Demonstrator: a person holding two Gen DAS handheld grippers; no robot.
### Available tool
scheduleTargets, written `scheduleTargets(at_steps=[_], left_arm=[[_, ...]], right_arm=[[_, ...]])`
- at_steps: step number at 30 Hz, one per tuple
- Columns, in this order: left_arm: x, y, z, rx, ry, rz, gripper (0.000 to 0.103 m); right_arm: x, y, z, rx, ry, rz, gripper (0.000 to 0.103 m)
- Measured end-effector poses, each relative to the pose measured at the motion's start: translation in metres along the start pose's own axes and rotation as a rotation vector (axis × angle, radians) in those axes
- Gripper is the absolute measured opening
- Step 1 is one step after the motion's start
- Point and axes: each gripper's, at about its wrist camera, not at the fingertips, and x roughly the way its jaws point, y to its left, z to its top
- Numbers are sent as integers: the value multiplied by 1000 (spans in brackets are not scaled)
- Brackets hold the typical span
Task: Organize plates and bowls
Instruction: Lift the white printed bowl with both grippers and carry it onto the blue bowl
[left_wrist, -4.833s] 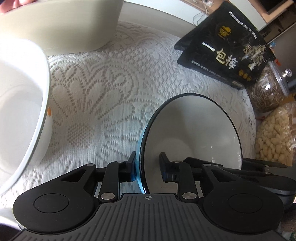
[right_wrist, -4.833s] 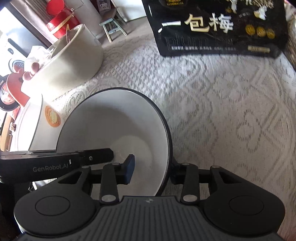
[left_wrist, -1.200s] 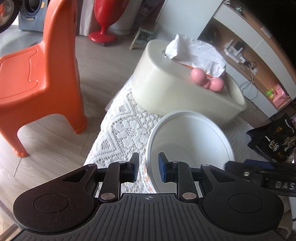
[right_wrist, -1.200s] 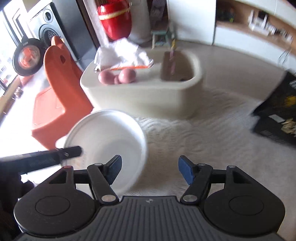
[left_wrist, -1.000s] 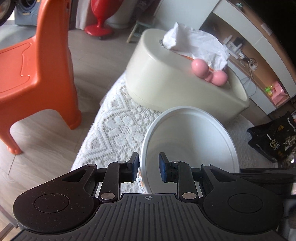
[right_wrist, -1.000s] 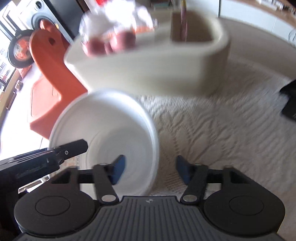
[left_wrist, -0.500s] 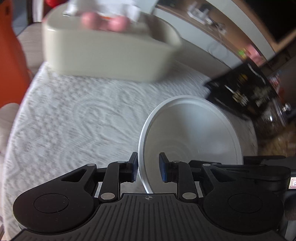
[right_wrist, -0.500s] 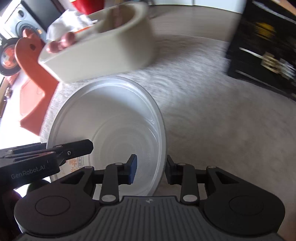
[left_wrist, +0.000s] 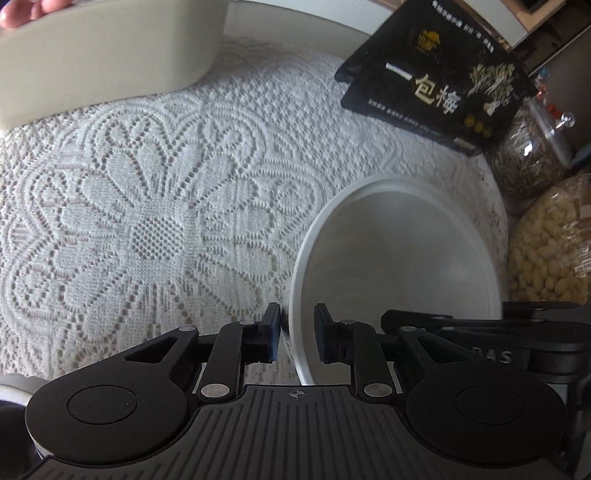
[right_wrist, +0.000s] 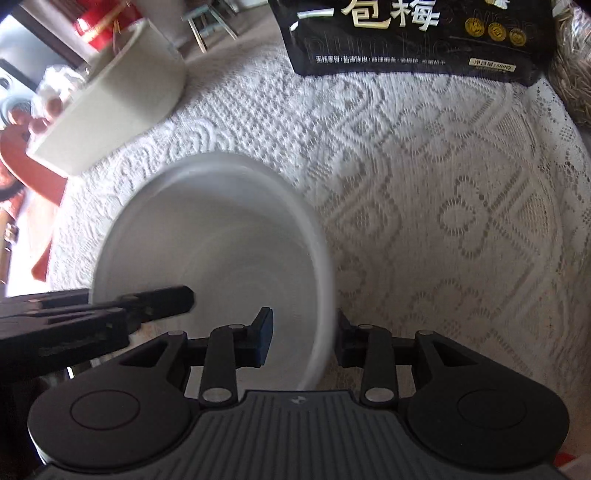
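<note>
A large white bowl (left_wrist: 399, 254) hangs above the lace tablecloth (left_wrist: 147, 206), held by both grippers. My left gripper (left_wrist: 297, 332) is shut on its left rim. My right gripper (right_wrist: 303, 336) is shut on its right rim; the bowl (right_wrist: 207, 236) fills the lower left of the right wrist view, slightly blurred. The left gripper's fingers (right_wrist: 147, 299) show at that view's left edge, and the right gripper's arm (left_wrist: 480, 332) at the left wrist view's right. The dark-rimmed bowl is not in view.
A cream tissue holder (left_wrist: 103, 48) stands at the back left. A black snack bag (left_wrist: 436, 74) lies at the back right, also seen in the right wrist view (right_wrist: 413, 37). Jars of seeds (left_wrist: 524, 155) and nuts (left_wrist: 550, 243) stand at the right edge.
Both grippers have carried the white bowl from the table's left edge rightward toward the snack bag. The right gripper closed on the rim during this second.
</note>
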Motion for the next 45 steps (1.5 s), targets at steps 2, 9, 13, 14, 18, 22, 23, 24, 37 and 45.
scheduleTargets(at_steps=[2,9,13,14,18,22,23,24,37,45], left_arm=[[3,-1,0,1,1,7,21],[3,-2,2,4,-19,9,23],[3,-6,0,25,-25,22,24],[3,-8,1,34,-17,28,24],[-19,-11,10,45,-38,6,24],[-84,-12,14,6,-154,-75,24],[-101,-13,13,-6,-169,-90,24],[-117,-15,9,-5,-185,-101,26],[-121,-10,-96,18,23,-115,34],[-129,-15,-105,45,-4,-134,31]], right_arm=[[-1,-1,-1,8,2,14,38],[0,8,-5,-42,-24,-15,39],[0,11,-7,-49,-39,-32,39],[-1,10,-5,-35,-38,-32,38],[-29,14,-1,-10,-111,-12,36],[-92,30,-7,-32,-223,53,36],[-104,35,-9,-42,-234,60,36],[-116,41,-14,-59,-243,62,36],[-126,72,-107,-220,-186,29,36],[-109,61,-119,-173,-169,-11,35]])
